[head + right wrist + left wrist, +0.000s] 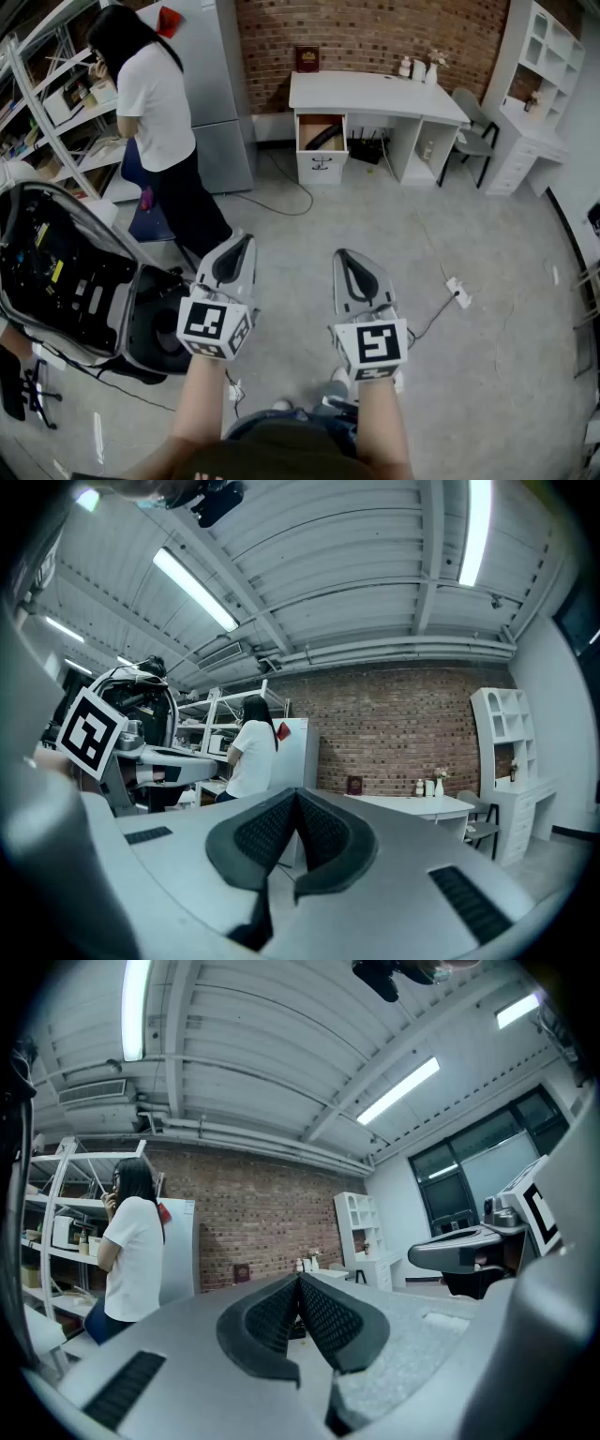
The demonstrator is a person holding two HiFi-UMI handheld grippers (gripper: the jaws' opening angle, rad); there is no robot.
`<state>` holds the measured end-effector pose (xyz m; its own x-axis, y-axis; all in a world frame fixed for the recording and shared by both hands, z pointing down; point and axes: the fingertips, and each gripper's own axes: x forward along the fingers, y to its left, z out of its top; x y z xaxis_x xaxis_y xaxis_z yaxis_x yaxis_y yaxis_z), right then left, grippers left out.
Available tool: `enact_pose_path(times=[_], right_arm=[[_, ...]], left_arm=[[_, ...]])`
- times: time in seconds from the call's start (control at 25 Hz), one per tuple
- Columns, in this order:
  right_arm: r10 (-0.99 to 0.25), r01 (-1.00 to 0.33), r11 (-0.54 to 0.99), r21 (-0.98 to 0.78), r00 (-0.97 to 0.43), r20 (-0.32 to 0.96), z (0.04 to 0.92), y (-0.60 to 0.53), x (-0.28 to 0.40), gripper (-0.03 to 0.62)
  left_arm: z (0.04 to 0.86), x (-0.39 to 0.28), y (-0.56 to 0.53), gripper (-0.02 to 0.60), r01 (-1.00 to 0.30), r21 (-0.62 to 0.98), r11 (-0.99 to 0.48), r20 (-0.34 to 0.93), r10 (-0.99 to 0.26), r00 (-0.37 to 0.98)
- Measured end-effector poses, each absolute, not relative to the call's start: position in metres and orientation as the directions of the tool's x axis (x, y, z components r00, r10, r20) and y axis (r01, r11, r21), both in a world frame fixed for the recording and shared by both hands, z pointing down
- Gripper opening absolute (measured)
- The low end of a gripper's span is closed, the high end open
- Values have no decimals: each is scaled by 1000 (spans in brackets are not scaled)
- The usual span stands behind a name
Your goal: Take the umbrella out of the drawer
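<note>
A person in a white shirt (155, 94) stands at left, close enough to the path to be bumped. The left tongs (246, 241) and right tongs (343, 255), both clamped shut on nothing, hang well short of the open wooden drawer (303, 128) under the white tabletop (375, 94). A dark long shape lies inside it, probably the black umbrella (325, 138). Further right, a white power strip (457, 292) on the grey floor (375, 216) could catch a foot.

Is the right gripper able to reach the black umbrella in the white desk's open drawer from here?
Probably not yet. The right gripper, jaws shut, hangs far short of the white desk, where the black umbrella lies in the open drawer. The grey floor between looks free.
</note>
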<state>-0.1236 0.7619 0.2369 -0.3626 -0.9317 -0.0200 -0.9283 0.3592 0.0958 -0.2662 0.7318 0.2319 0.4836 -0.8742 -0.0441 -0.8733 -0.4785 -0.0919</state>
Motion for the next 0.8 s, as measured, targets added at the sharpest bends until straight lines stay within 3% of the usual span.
enact_pose_path(times=[0.4, 0.8], right_arm=[[-956, -949, 285, 134, -292, -32, 238, 761, -128, -8], [-924, -914, 381, 139, -383, 15, 255, 621, -75, -8]], left_arm=[[236, -279, 724, -3, -857, -64, -511, -68, -855, 514], [253, -220, 584, -3, -885, -44, -463, -47, -884, 464]])
